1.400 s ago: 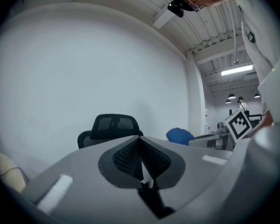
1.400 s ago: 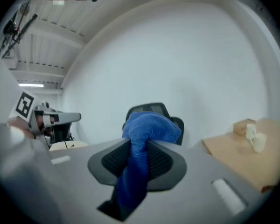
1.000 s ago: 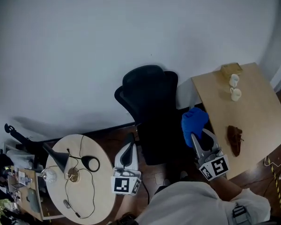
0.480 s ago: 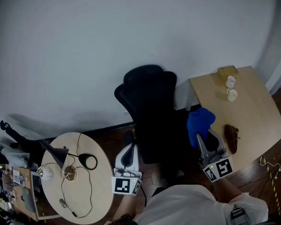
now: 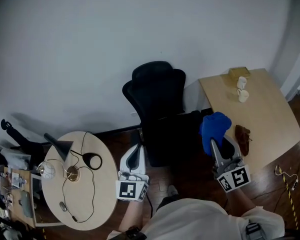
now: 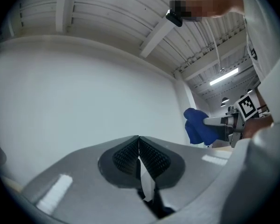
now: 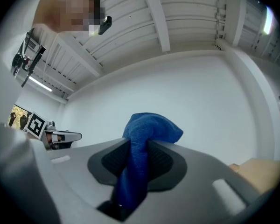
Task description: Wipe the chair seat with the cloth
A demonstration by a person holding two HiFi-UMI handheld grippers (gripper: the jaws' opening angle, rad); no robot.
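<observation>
The right gripper [image 5: 216, 145] is clamped on a blue cloth [image 5: 214, 126]. Its own view shows what the head view cannot: the 2 jaws pinch a narrow fold of cloth between the ribbed pads, and the rest bunches up above the tips. From the head view, the cloth hangs in the air over the 3 o'clock edge of the black chair seat [image 5: 172, 139], not touching it as far as can be told.

The left gripper [image 5: 136, 153] is empty. Its own view shows the pads pressed together at the tips with nothing between them. In the head view it sits just off the seat's 8 o'clock corner, pointing toward 12 o'clock.

The chair back [image 5: 157, 89] rises at 12 o'clock of the seat, against the white wall.

A wooden desk [image 5: 270, 119] lies at 3 o'clock of the chair, with 2 white cups [image 5: 241, 82] and a small box [image 5: 238, 72] near its far edge and a brown object [image 5: 242, 139] near the cloth. A round table [image 5: 100, 199] at 8 o'clock carries a black lamp [image 5: 60, 146] and a cord.

Both gripper views face upward, showing ceiling beams instead of the chair.
</observation>
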